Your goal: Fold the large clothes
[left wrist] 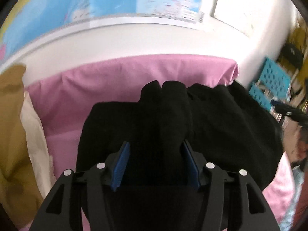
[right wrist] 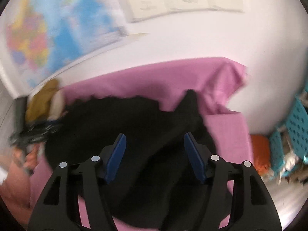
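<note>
Both jaws stand apart and squeeze nothing. Left gripper (left wrist: 156, 163) tips down over the black garment (left wrist: 173, 127), which lies bunched on the pink sheet (left wrist: 80, 88). Right gripper (right wrist: 155, 157) tips down over the same dark cloth (right wrist: 119, 119). Only the right view shows an orange thing (right wrist: 259, 150) by the blue basket (right wrist: 294, 130). Only the left view shows cream cloth (left wrist: 32, 127) at the side.

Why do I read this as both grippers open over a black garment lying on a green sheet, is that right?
Only the sheet colour is wrong: the sheet is pink, as the left wrist view shows. The left gripper, the right gripper and the black garment are as you say.
</note>
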The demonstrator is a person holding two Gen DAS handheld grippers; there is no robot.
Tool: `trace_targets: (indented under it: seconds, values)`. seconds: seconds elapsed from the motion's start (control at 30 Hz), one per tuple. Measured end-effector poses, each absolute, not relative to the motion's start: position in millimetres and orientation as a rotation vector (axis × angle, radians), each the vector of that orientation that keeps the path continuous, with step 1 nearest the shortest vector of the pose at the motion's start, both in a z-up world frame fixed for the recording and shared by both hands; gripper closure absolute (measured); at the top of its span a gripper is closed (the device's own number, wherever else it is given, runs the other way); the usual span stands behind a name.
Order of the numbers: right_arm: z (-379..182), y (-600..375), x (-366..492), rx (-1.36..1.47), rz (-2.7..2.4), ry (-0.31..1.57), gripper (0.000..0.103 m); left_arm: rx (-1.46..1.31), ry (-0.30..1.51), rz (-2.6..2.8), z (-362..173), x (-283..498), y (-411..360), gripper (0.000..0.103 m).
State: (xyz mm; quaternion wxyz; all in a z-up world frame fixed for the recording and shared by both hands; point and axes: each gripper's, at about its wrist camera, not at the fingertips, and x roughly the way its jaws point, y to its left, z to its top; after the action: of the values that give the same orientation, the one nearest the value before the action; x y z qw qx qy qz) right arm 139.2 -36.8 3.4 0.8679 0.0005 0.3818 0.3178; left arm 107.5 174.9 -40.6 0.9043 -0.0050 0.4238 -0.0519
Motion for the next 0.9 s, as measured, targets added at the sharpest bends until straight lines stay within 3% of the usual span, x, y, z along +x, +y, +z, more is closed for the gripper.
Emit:
trace_targets:
  seconds: [0.17,0.23,0.27,0.3,0.6,0.73,0.9]
  values:
    - [-15.1,40.4,120.0,-0.244,0.779,0.79,0.05,0.03,0.925,-0.039,-60.3,125.9,169.6,0.053]
    - [-49.0,61.1,142.0,-0.282,0.721,0.883,0.05,0.037,0.938,-0.006,-68.4,129.8,171.6,0.041]
    - [-62.4,60.7,154.5,-0.236,0.707,0.932,0.05,0.033,0.952,0.025,-71.7,131.7,174.6,0.03]
    - [-66.1,56.4,160.8,-0.182,0.719,0.954,0.05,0.02,0.96,0.039,-71.5,130.3,178.0,0.027]
    - [-9.3,40.3,142.1,-0.102,0.763,0.776,0.051,0.074,0.795,-0.001,-33.4,92.3,174.8,0.028]
    - [-60.6,64.1,173.4,-0.083,0.702,0.99,0.054,0.07,0.931,0.032,-65.2,118.7,177.3,0.023]
    - [-45.7,24.0,158.1,0.084,0.691,0.949,0.05,-0.001,0.87,0.052,-53.2,94.2,194.2,0.019]
